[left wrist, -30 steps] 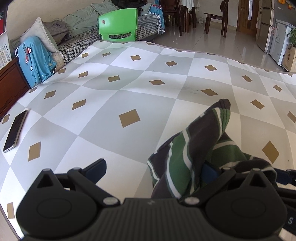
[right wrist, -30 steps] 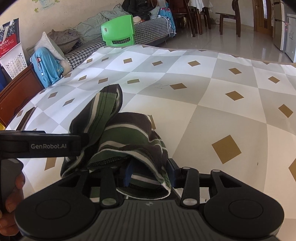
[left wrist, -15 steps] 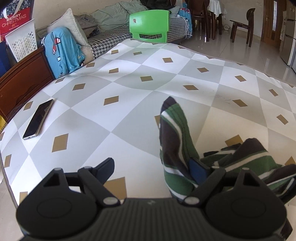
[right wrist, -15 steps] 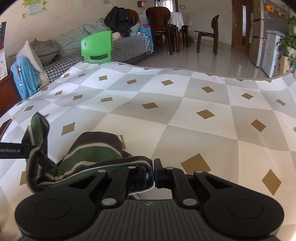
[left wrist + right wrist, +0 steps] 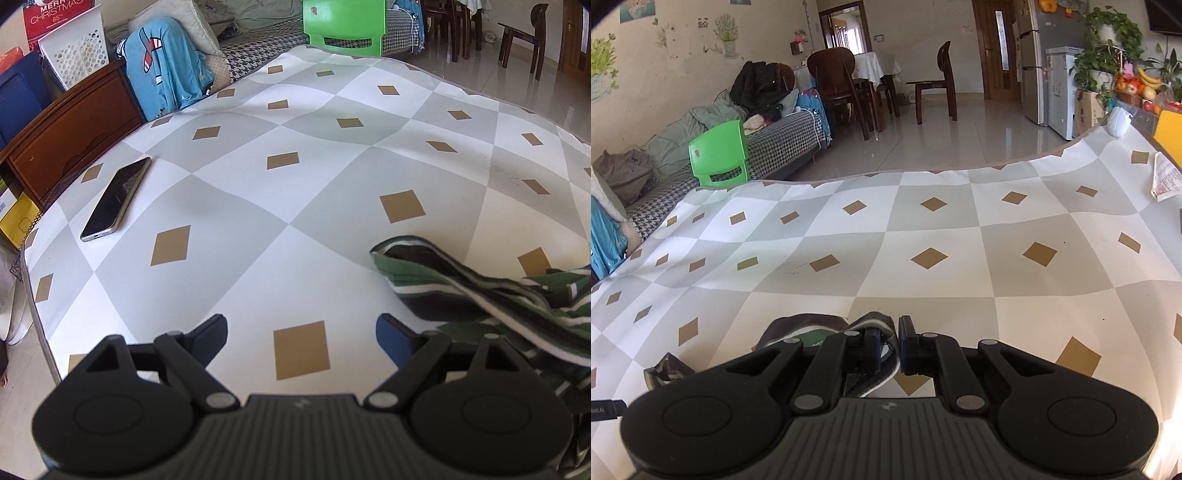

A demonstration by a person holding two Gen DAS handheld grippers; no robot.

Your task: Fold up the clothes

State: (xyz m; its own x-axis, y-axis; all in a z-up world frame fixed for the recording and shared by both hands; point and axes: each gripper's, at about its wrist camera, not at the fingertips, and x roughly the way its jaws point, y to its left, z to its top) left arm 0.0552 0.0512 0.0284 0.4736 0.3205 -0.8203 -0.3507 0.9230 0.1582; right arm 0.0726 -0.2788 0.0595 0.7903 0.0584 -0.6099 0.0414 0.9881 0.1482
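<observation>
A green, dark and white striped garment lies bunched at the right of the left wrist view, stretching off the right edge. My left gripper stands open over the checked tablecloth, with only cloth pattern between its blue pads; the garment lies just right of the right pad. In the right wrist view my right gripper is shut on a fold of the striped garment, which hangs down to the left beneath the jaws.
A phone lies on the cloth at the left. A wooden cabinet, a blue garment and a green chair stand past the table's far side. A folded paper and a white object sit at the far right.
My left gripper has moved left off the garment, which now lies to its right. My right gripper has shut on a fold and lifted, tilting up so the room shows.
</observation>
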